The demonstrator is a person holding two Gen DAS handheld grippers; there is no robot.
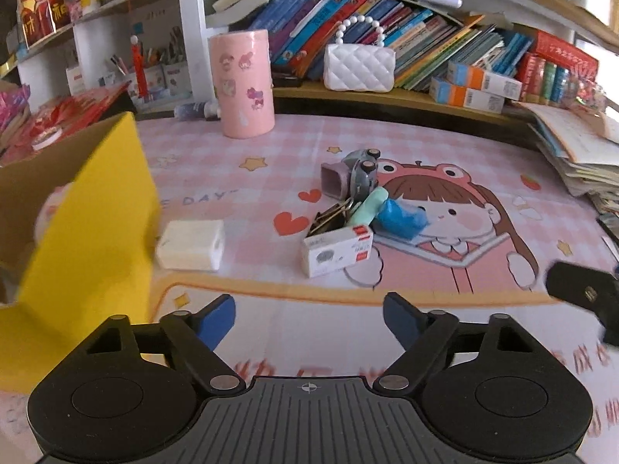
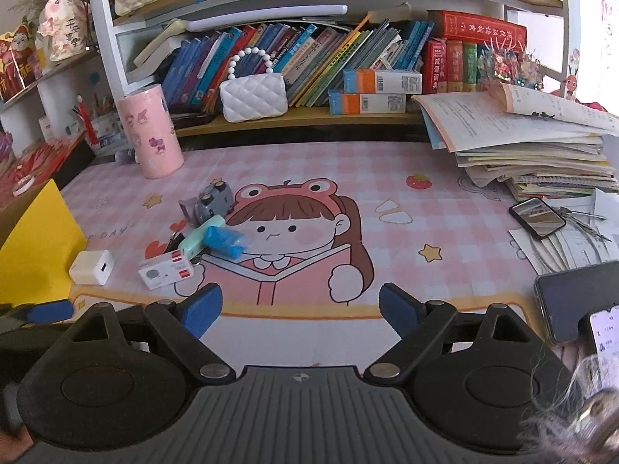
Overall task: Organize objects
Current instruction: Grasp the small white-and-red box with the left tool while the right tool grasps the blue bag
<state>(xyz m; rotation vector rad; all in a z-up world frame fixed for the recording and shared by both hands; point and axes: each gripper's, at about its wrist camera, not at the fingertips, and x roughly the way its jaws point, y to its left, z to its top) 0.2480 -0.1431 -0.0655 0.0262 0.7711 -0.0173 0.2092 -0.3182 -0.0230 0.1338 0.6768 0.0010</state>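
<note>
the left gripper (image 1: 308, 315) hangs above the near edge of the desk with its blue-padded jaws spread wide and nothing between them; the right gripper (image 2: 300, 307) is likewise wide apart and empty, hovering over the same near edge. under both lies a pink checked desk mat (image 1: 445, 147) printed with a cartoon girl in a frog hood reading a book, with stars, hearts and a strawberry scattered round her. just to the left of the left gripper stands a yellow cardboard box (image 1: 89, 224), open at the top, its inside blurred. ahead of the left gripper and near the box lies a white charger block (image 1: 191, 245) flat on the mat. further ahead and slightly to the right sits the small pile to be tidied: a white binder clip box (image 1: 337, 249) with black clips (image 1: 329, 214) just behind it, a mint green piece (image 1: 367, 207) and a crumpled blue item (image 1: 402, 216) touching it, and a grey toy car (image 1: 361, 172) beside a small mauve cube (image 1: 334, 179) at the back. in the right wrist view the pile is ahead and to the left of that gripper. beyond it stands a pink sticker-covered cylinder (image 1: 241, 83), then a shelf of leaning books (image 2: 309, 58) with a white quilted purse (image 2: 253, 98). at the right are stacked papers (image 2: 534, 147) and two phones (image 2: 537, 216).
</note>
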